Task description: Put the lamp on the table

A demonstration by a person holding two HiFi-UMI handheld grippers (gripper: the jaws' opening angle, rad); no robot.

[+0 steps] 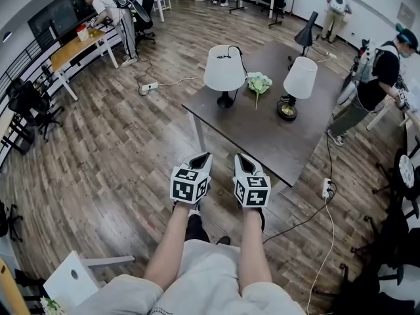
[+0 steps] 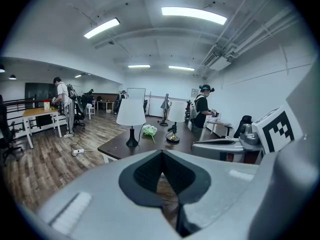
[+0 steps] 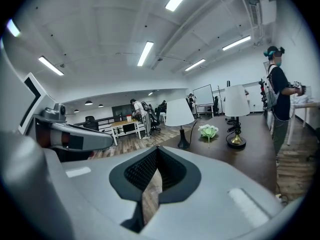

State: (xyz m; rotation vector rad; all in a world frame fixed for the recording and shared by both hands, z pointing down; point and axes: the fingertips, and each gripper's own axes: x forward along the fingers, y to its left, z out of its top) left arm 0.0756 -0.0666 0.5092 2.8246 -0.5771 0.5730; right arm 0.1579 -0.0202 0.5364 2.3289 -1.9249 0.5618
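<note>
- Now, nearest of all, the person's bare knees sit below the two tools. The left hand-held gripper and right hand-held gripper are side by side just short of the table edge.
- Each gripper view shows its own jaws pressed together at the tips with nothing between them, only wood floor showing through the slit lower down. Both hold nothing, which I read as a resting pose, not a reach.
- Beyond them lies the dark tabletop, its near corner pointing at the person.
- Two white-shaded lamps stand upright on it, well apart: a black-footed lamp to the left and a brass-footed lamp to the right. If either is the task's lamp, it is already on the table, so the placing looks done.
- One pale green flower stem lies flat between the two lamps, probably as decoration.
- One dark-shaded lamp stands at the far end; whether its foot rests on the table I cannot tell.
- Two power strips lie on the floor, one left and one right of the table, likely there to feed the lamps.
- At least three other people work farther off.
</note>
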